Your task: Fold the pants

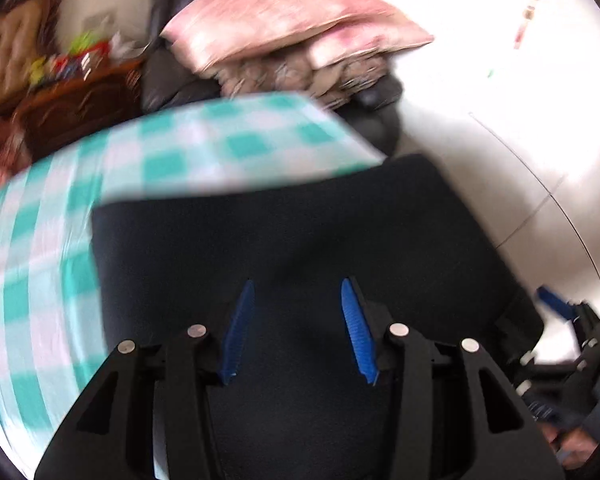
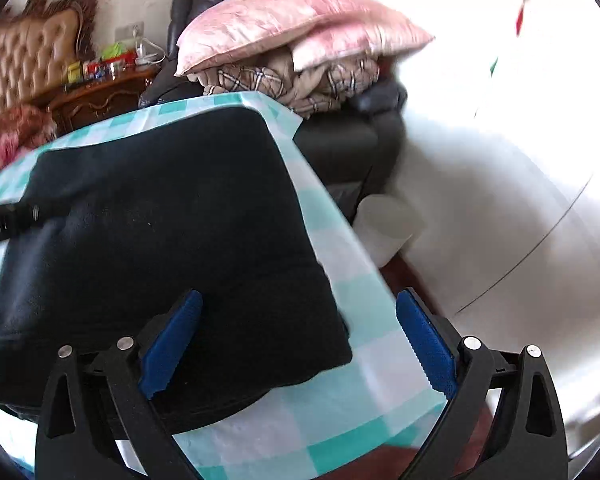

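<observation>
The left gripper [image 1: 298, 330] hangs with jaws apart above the dark pants [image 1: 300, 232] on a green-checked cloth [image 1: 148, 156], the right gripper [image 1: 556, 304] at the pants' right edge, pink pillows [image 1: 284, 20] beyond.

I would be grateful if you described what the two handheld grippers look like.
Both match. The left gripper and right gripper have black angular plastic linkage arms joined by round silver pivot pins. Each finger carries a blue ribbed pad with a saw-toothed edge. No cables or markings show.
</observation>
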